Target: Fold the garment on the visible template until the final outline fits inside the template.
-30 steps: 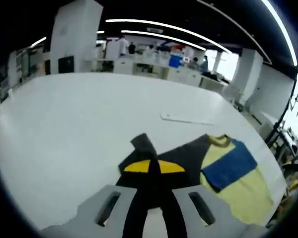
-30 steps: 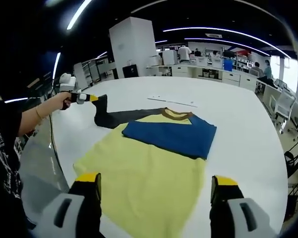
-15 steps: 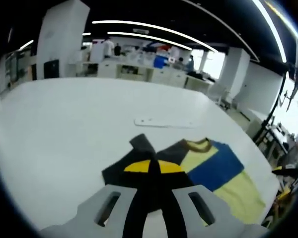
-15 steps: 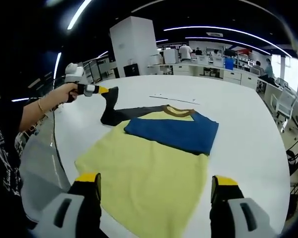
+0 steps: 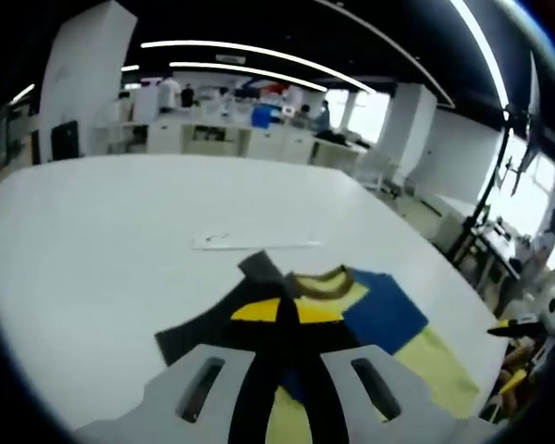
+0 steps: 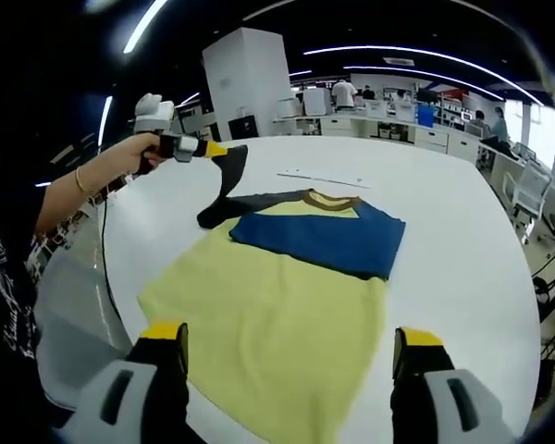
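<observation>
One left tongs pinches the limp dark sleeve; right tongs gape

You work under long ceiling light strips, bright against a dark ceiling, and daylight comes through windows at the side. The white table reflects light evenly, with only soft shadows. Your left gripper view looks slightly blurred; both views bend strongly at the edges.
</observation>
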Demonstrator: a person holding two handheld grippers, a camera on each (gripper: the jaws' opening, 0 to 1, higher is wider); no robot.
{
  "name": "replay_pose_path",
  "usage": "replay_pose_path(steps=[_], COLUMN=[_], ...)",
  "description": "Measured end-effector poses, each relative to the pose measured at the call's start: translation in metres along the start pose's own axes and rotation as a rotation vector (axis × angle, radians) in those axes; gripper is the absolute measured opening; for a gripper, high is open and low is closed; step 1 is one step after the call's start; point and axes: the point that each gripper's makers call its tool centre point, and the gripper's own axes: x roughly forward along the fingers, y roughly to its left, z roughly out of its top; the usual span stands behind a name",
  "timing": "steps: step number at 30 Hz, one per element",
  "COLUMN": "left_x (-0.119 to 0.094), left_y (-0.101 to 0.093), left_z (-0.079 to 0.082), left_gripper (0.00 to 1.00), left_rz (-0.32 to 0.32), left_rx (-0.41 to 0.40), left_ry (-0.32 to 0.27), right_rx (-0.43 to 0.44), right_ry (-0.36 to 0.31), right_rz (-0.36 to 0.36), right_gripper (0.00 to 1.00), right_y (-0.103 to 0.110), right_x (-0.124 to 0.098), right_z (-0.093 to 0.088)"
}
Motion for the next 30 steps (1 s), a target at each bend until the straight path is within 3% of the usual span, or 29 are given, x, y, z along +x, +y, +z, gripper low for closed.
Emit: replay_pose_path(steps=[15, 30], left_x=[0.033, 0.057], left_y=[-0.063, -0.117], left_z=[-0.002, -0.023], left_gripper=[0.01, 0.01], left_rz=[-0.108, -0.208], left_rx=[0.021, 0.043], left_ry=[0.017, 0.063], right_rx=[-0.013, -0.007], right_ry=[0.003, 0.03], right_rz=[-0.001, -0.006], right_gripper=[0.94, 0.93], right_y=[-0.001, -0.003], right_x=[0.003, 0.006], right_z=[0.0, -0.008])
